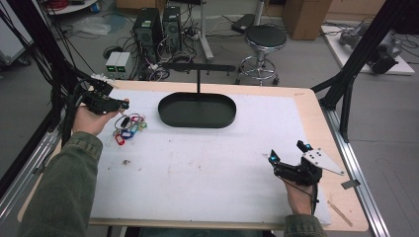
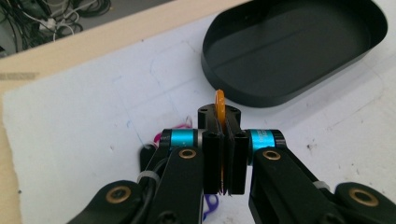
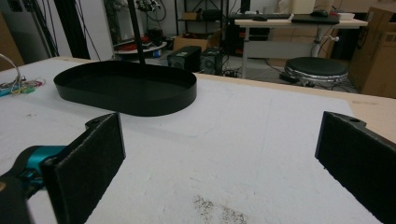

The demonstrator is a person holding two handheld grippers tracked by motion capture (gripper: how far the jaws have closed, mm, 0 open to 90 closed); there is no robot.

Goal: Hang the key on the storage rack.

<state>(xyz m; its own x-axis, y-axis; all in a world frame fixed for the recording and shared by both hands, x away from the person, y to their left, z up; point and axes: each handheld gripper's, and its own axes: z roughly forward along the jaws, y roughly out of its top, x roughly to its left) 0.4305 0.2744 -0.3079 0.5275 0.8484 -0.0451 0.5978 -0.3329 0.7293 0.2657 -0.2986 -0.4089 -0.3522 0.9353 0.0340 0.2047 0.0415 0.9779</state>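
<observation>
A: Where's the orange tag?

B: The orange key tag [image 2: 219, 105] is pinched edge-on between the closed jaws of the left gripper [image 2: 220, 122], its rounded top poking out above the pads; in the high view that gripper [image 1: 118, 104] is at the table's far left, above the white mat.

A: And the rest of the bunch?

B: The heap of coloured key tags [image 1: 127, 129] lies on the white mat [image 1: 207, 163] just beside and below the left gripper; red, blue and pink ones show, tangled with rings; a pink and a purple tag peek out under the gripper in its own view.

A: What's close by?

B: The black oval tray [image 2: 299, 51] sits near, beyond the pinched tag, with bare mat between them; a thin black stand [image 1: 198, 74] with a crossbar rises at its far rim.

A: The other hand?

B: The right gripper [image 1: 289, 152] rests near the table's right front corner, jaws spread wide with nothing between them, well apart from the tray; some dark crumbs [image 3: 219, 211] dot the mat before it.
</observation>
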